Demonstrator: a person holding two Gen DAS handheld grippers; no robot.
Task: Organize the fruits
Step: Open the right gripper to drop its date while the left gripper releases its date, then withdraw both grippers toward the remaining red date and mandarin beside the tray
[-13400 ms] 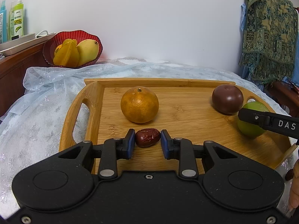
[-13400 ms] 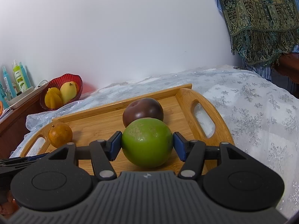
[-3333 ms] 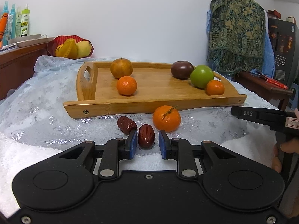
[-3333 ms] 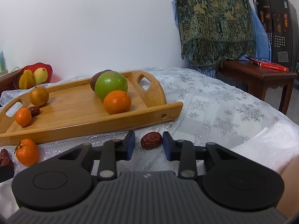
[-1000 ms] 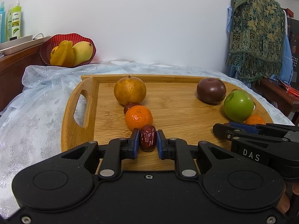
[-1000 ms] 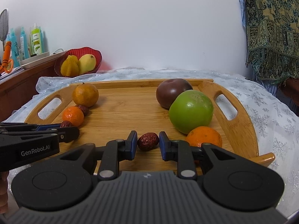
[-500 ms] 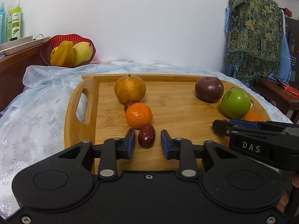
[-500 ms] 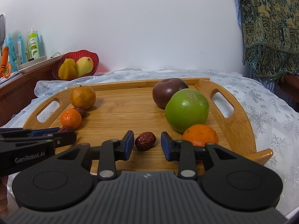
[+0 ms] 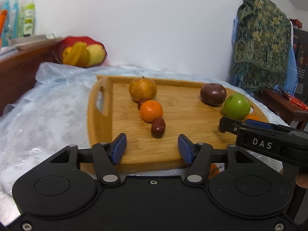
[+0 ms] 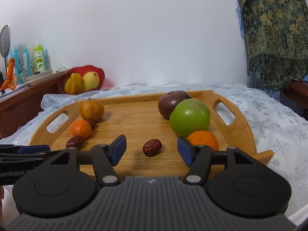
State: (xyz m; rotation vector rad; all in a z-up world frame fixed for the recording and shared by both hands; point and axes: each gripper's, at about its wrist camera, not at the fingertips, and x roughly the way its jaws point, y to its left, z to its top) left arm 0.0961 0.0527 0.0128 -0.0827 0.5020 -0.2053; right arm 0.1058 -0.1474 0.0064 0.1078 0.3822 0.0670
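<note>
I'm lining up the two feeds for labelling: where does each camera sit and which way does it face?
Left wrist: sits on the open left claw, faces across the wooden tray toward the wall; the right claw shows at right.
Right wrist: sits on the open right claw, faces the same tray from further right; the left claw shows at left.
Shared: tray, green apple, red fruit bowl.

Matt bamboo-grained wooden tray [image 10: 240,127], glossy smooth green apple [image 10: 189,117], wrinkled date [image 10: 152,147]
</note>
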